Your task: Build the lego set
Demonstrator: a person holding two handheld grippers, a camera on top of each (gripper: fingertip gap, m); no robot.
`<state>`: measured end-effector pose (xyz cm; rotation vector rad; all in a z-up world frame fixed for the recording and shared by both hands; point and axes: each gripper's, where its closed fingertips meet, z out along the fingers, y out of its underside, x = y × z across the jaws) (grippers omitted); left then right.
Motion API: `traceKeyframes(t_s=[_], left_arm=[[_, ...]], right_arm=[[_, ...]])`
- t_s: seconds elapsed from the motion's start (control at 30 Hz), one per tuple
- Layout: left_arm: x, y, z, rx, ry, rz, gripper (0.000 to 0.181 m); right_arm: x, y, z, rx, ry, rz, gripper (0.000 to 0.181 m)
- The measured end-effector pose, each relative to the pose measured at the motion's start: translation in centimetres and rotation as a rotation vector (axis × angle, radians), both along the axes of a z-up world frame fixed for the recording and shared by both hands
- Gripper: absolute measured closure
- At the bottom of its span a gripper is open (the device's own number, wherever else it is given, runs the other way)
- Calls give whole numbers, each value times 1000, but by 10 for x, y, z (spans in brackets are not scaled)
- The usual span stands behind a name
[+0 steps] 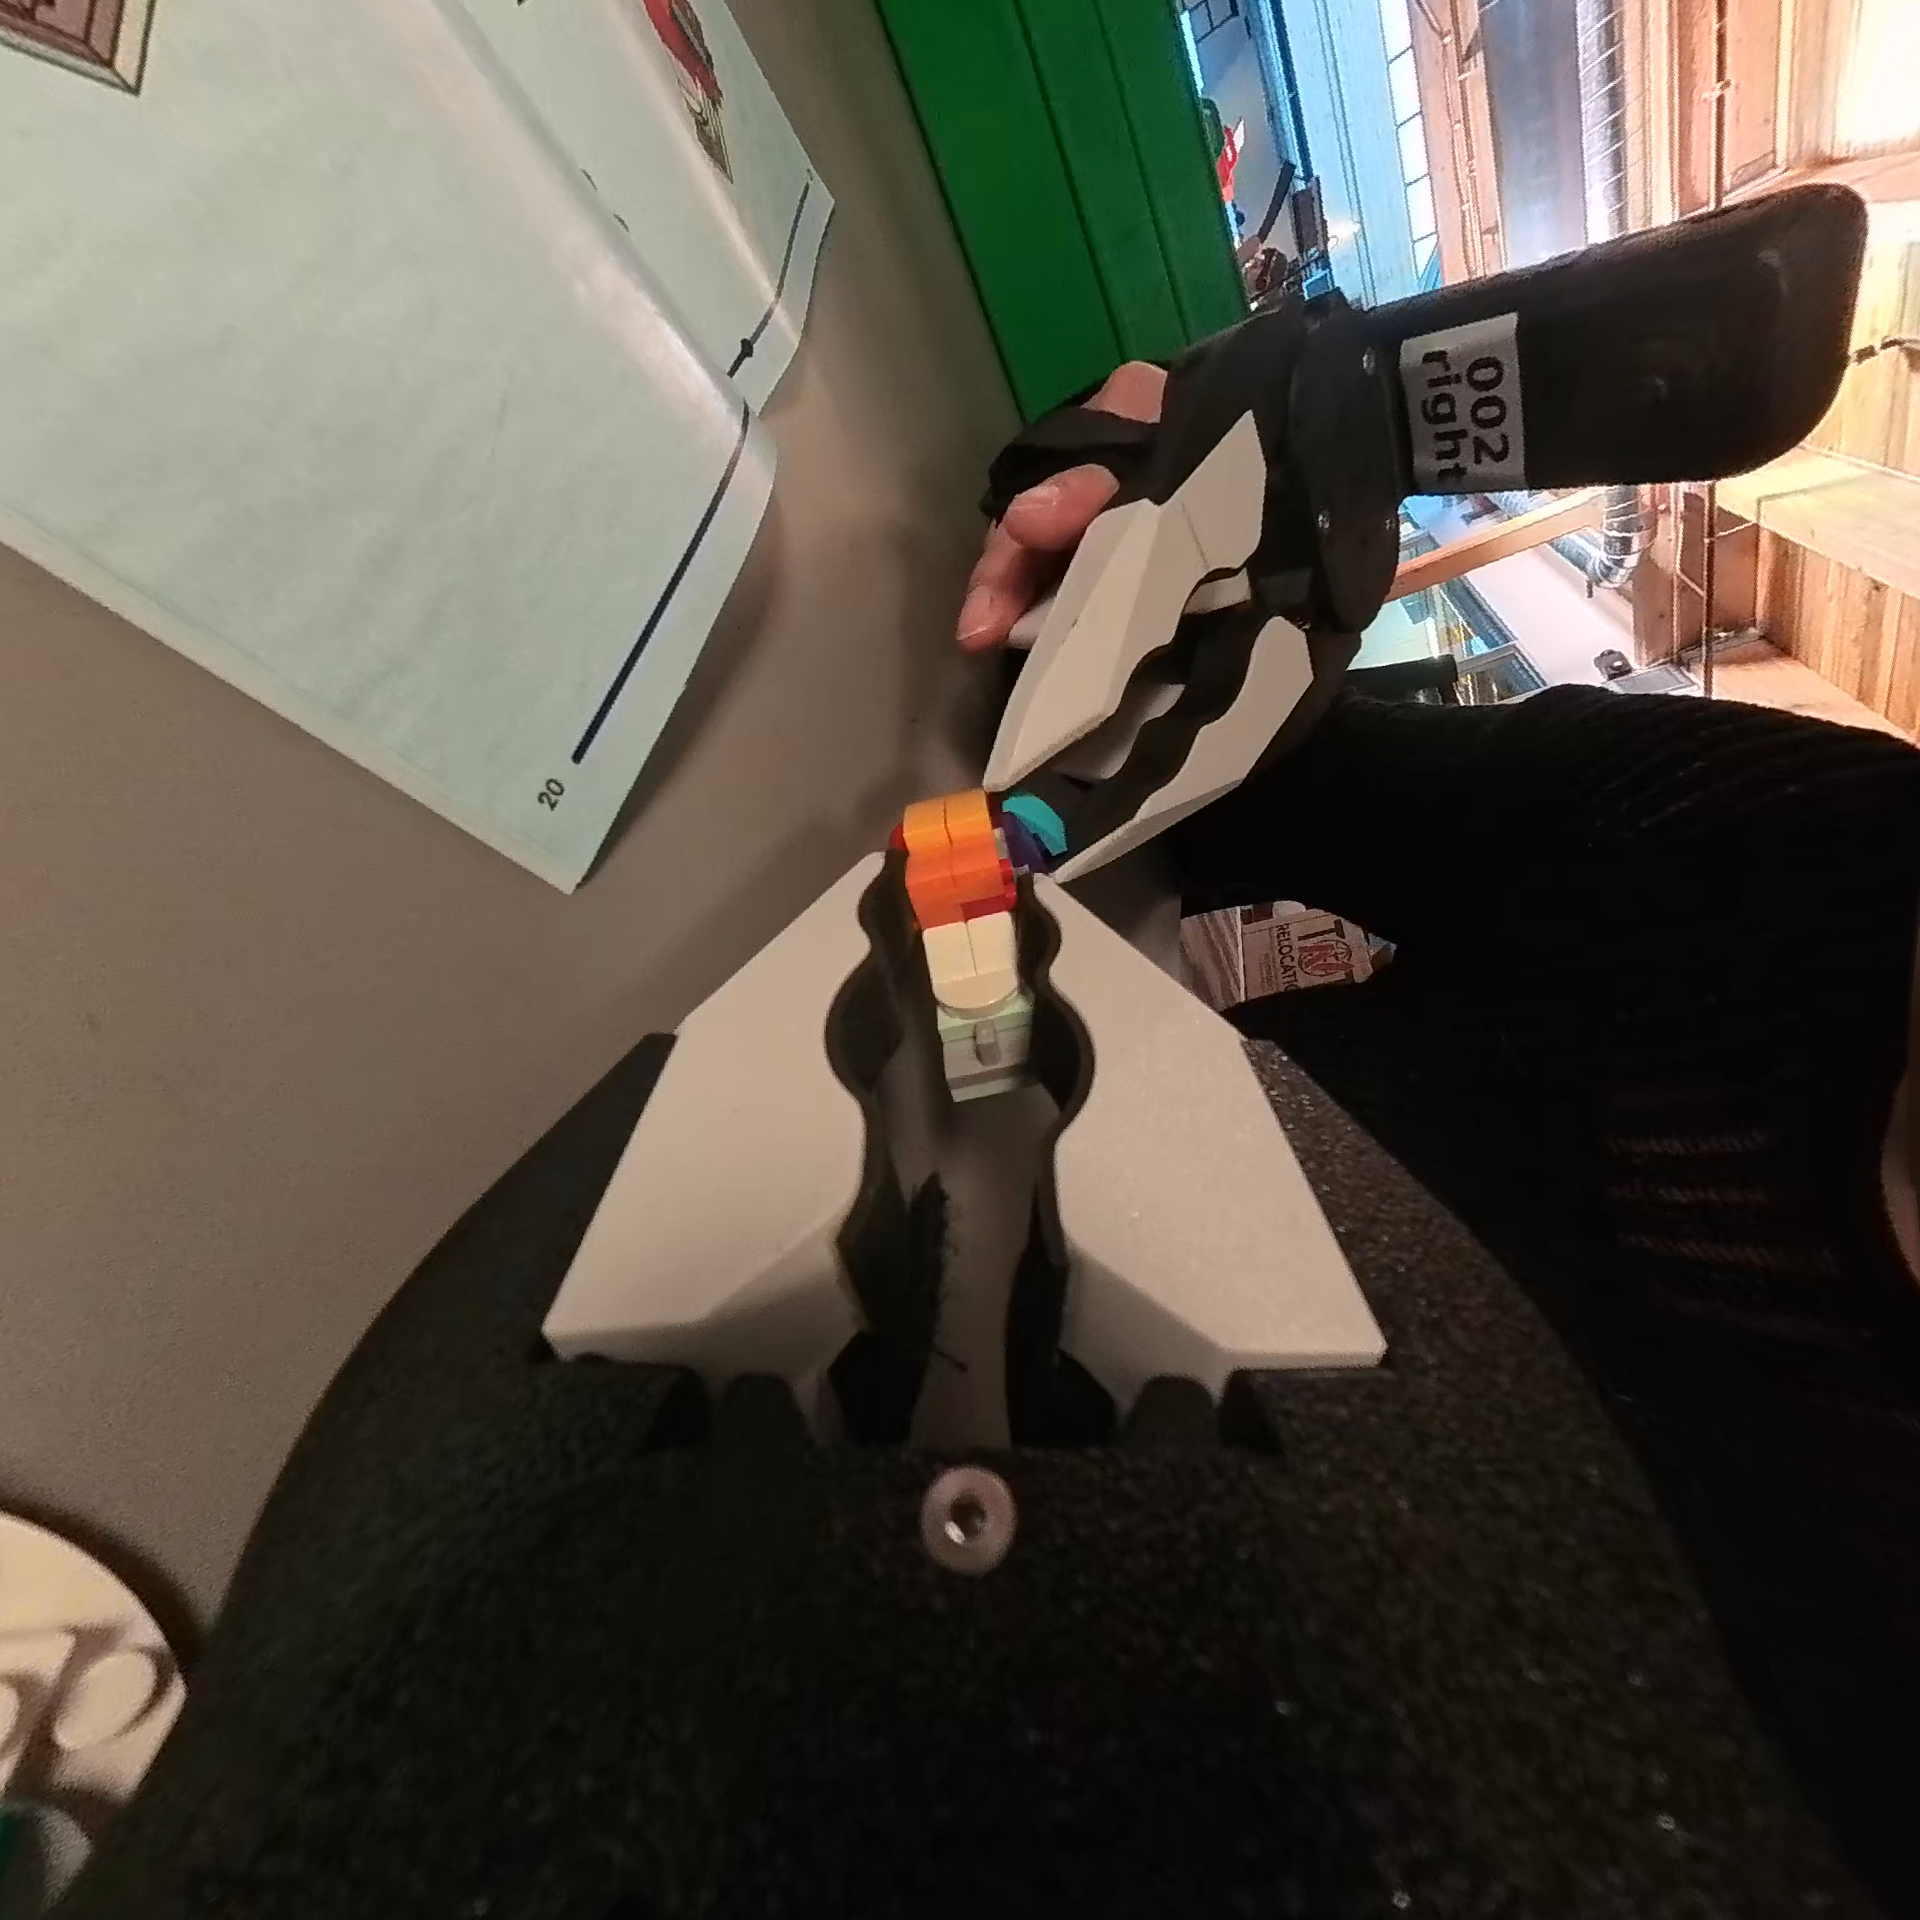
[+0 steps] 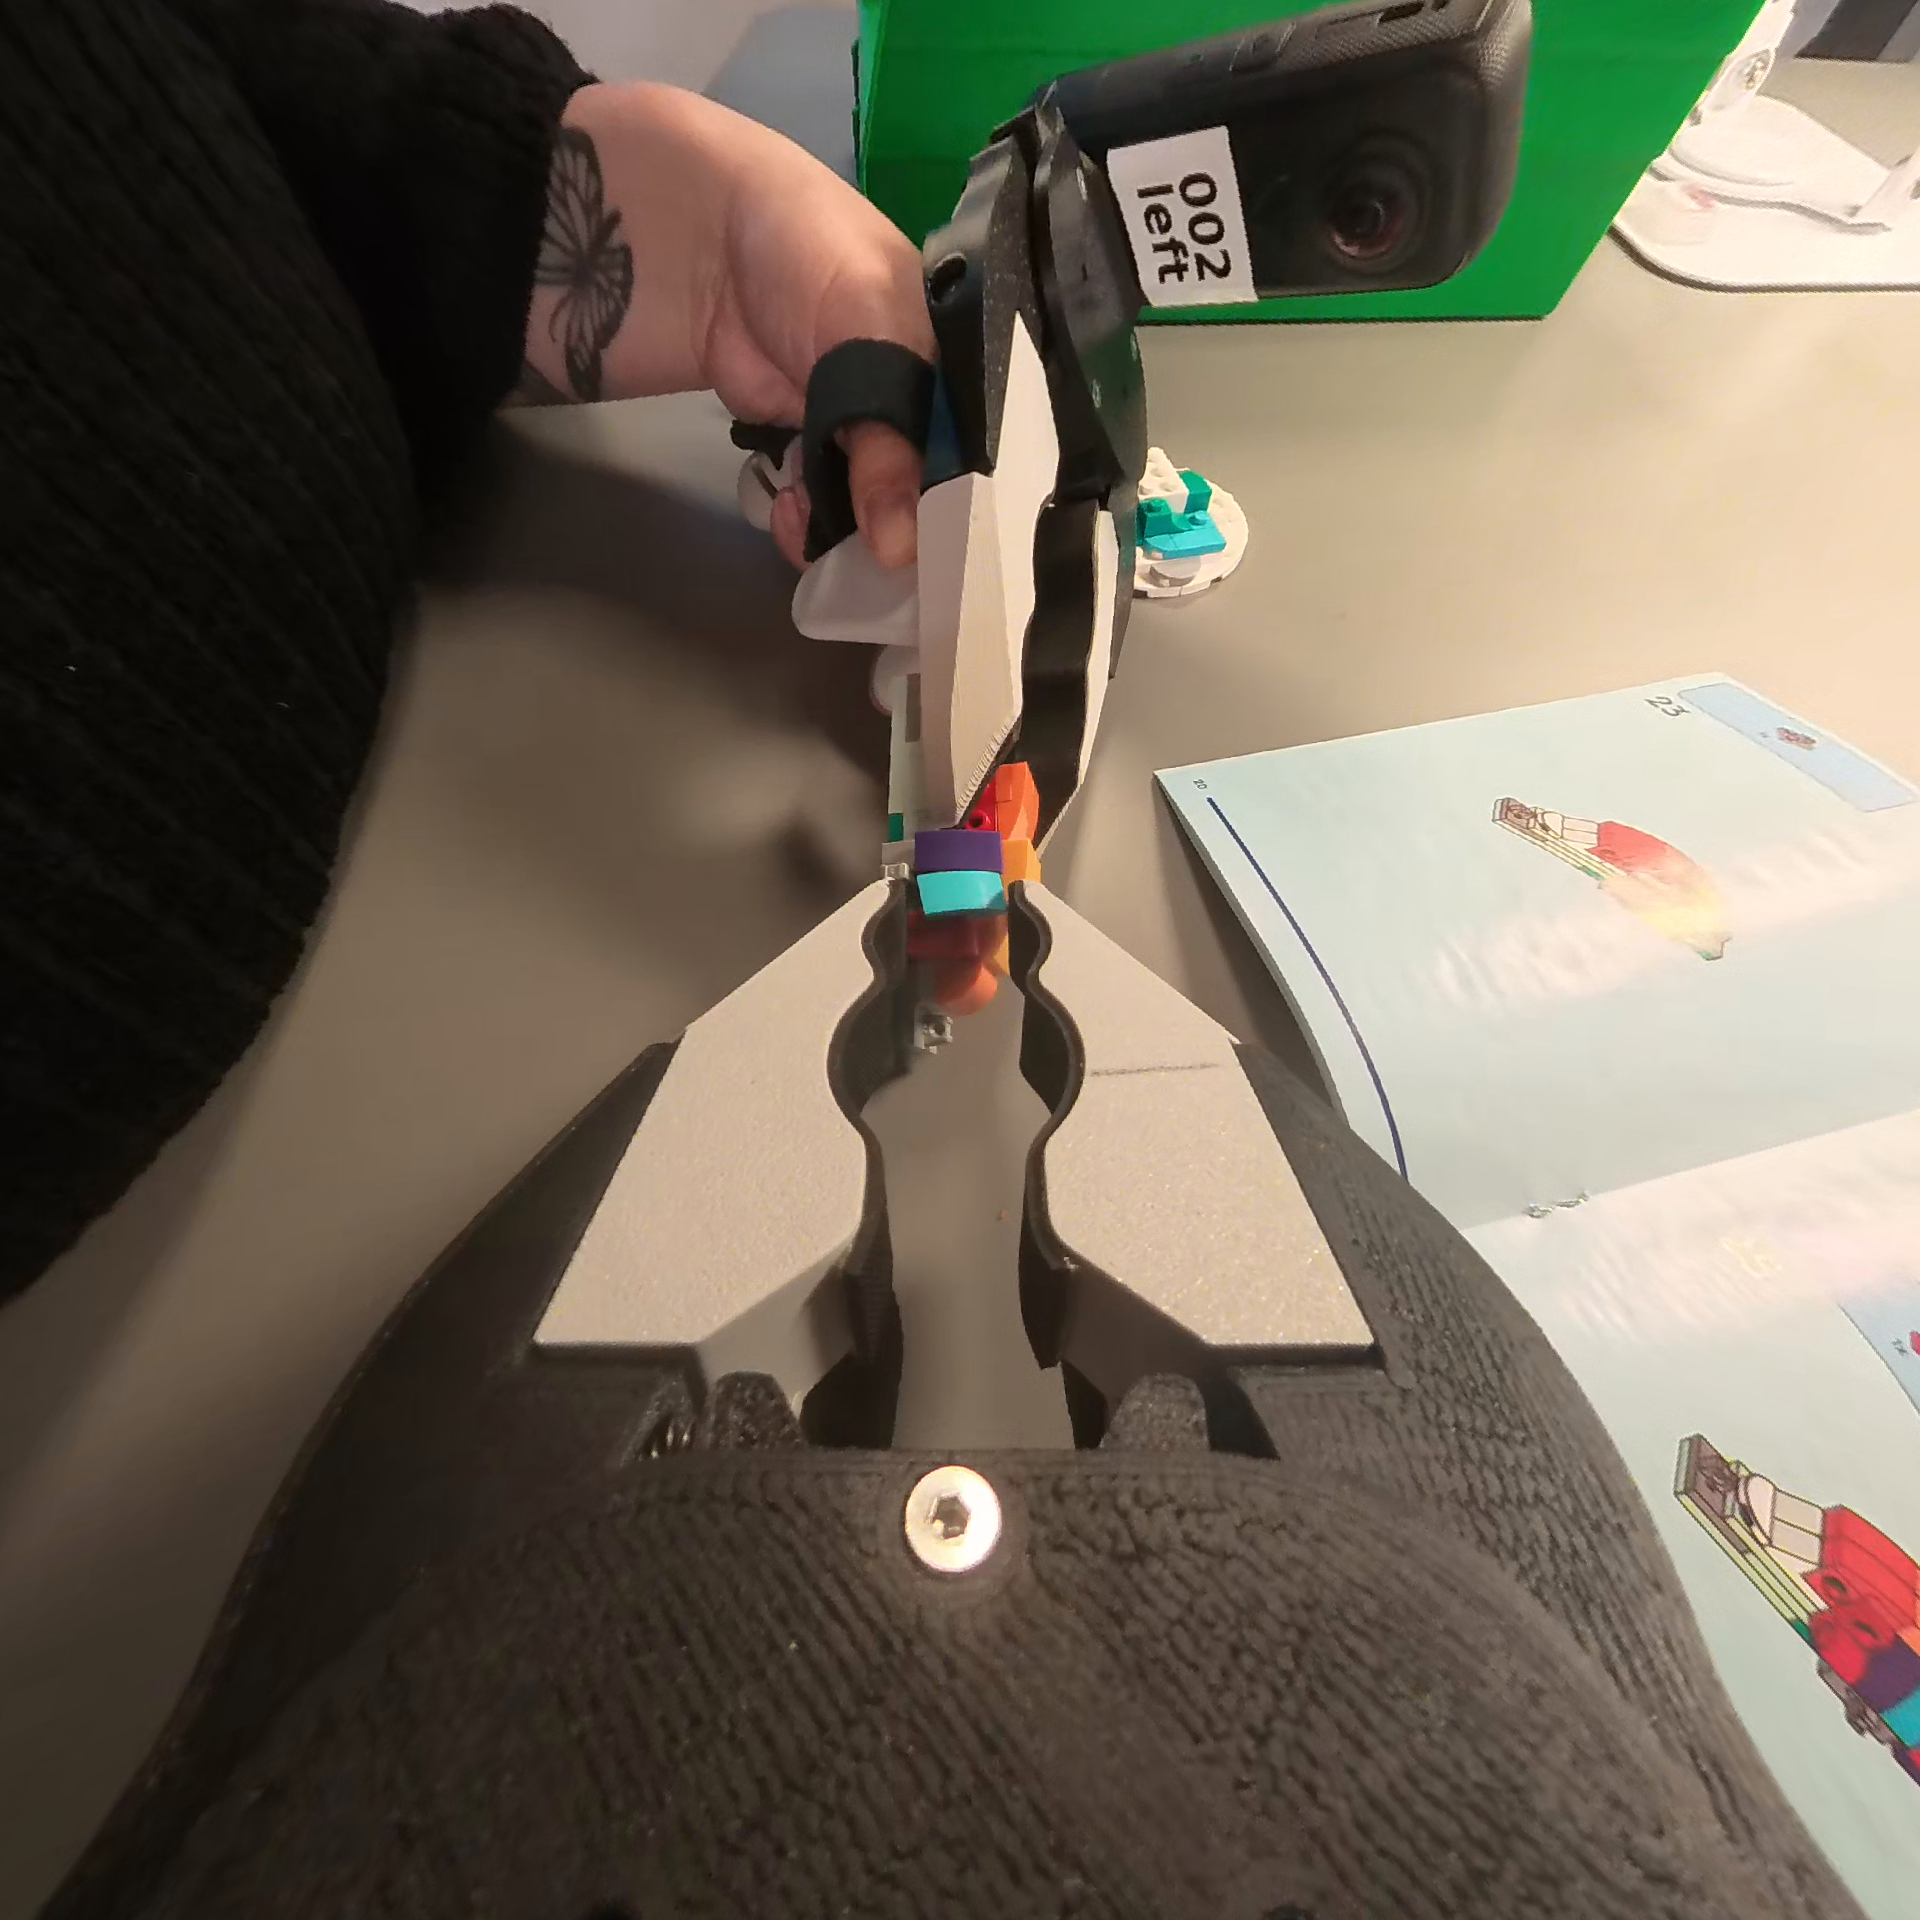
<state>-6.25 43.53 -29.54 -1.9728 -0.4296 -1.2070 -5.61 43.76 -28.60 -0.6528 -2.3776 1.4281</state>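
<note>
Orange, white and pale-green bricks form a small lego build [image 1: 961, 935] that sits lengthwise between the fingers of the left gripper [image 1: 951, 862], its long axis running along them, pale end toward the camera and orange end at the tips. That gripper's jaws are narrow and closed on the build, holding it above the grey table [image 1: 208, 1091]. From the far right the right gripper [image 1: 1023, 831] meets the orange end, its jaws narrow around a teal and purple piece [image 2: 956, 873] pressed against that end. Both tools therefore touch the build nose to nose, roughly in line. I judge the coming push must run along that shared axis, or the piece may skew. An open instruction booklet [image 2: 1558, 987] lies flat on the table beside them.
</note>
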Motion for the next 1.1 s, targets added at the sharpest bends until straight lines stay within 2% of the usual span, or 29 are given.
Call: traceKeyframes(t_s=[0.4, 0.6, 0.73, 0.77, 0.9, 1.0, 1.1], left_arm=[[0, 0, 0, 2, -3, -2, 164], [-2, 1, 1, 10, 8, 23, 164], [2, 0, 16, 77, -95, 80, 164], [5, -1, 20, 92, -126, 94, 163], [16, -9, 29, 118, -270, 157, 164], [24, -15, 28, 108, -288, 176, 164], [32, -23, 24, 84, -269, 164, 164]], right_arm=[[-1, 2, 4, -49, -28, -8, 167], [-3, 1, 10, -35, 40, -16, 167], [-6, 3, 28, -39, 108, -11, 168], [-5, 2, 32, -45, 115, -2, 174], [6, -4, 45, -93, 112, 65, 175], [13, -6, 45, -91, 93, 102, 175], [7, 1, 36, -58, 68, 62, 174]])
